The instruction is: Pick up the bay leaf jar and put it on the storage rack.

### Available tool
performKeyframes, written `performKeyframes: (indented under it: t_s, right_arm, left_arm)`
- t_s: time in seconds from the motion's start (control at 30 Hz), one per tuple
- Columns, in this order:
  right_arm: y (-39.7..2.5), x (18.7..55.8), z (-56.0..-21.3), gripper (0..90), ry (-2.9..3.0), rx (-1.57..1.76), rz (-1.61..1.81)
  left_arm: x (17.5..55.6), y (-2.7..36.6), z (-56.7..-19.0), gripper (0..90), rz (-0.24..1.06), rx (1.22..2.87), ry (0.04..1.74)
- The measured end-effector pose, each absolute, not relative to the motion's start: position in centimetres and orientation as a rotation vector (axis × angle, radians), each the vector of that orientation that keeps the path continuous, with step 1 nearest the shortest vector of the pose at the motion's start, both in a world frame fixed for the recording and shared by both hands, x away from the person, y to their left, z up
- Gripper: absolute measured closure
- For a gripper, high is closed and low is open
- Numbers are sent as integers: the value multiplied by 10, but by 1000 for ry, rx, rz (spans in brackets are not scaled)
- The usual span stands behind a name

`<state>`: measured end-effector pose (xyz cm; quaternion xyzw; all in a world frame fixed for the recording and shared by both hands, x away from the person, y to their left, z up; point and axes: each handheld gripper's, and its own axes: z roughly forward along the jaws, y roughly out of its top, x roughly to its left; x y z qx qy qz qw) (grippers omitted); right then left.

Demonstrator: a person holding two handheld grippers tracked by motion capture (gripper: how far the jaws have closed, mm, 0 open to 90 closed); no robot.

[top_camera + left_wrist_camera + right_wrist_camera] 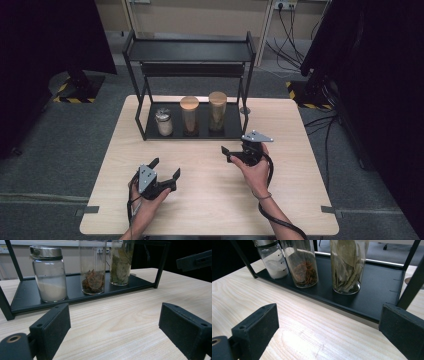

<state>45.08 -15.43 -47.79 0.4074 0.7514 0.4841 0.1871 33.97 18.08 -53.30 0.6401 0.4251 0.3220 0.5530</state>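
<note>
Resting mid-frame, pale wood-grain surface [210, 200] on grey carpet floor [60, 150]; both hand-held grippers, left [163, 174] & right [234, 154], jaws wide open, empty. Three glass jars [190, 116] on black metal rack [150, 136], upper centre.

A pale wooden table [210, 200] is seen — a black rack [150, 135] stands on it, three jars [190, 116] on the rack's lowest shelf.

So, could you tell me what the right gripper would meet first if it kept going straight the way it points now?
Probably the front edge of the black rack's bottom shelf, then the tall jar of pale leaves. The right gripper is open with bare table before it; depth is uncertain.
</note>
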Motion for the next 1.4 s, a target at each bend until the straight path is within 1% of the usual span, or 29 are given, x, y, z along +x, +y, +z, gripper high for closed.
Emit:
performKeyframes:
  t_s: [1.4]
  right_arm:
    - [-187, 426, -489, 31, 2107, 1176, 1347]
  left_arm:
    - [340, 181, -533, 98, 760, 1511, 1012]
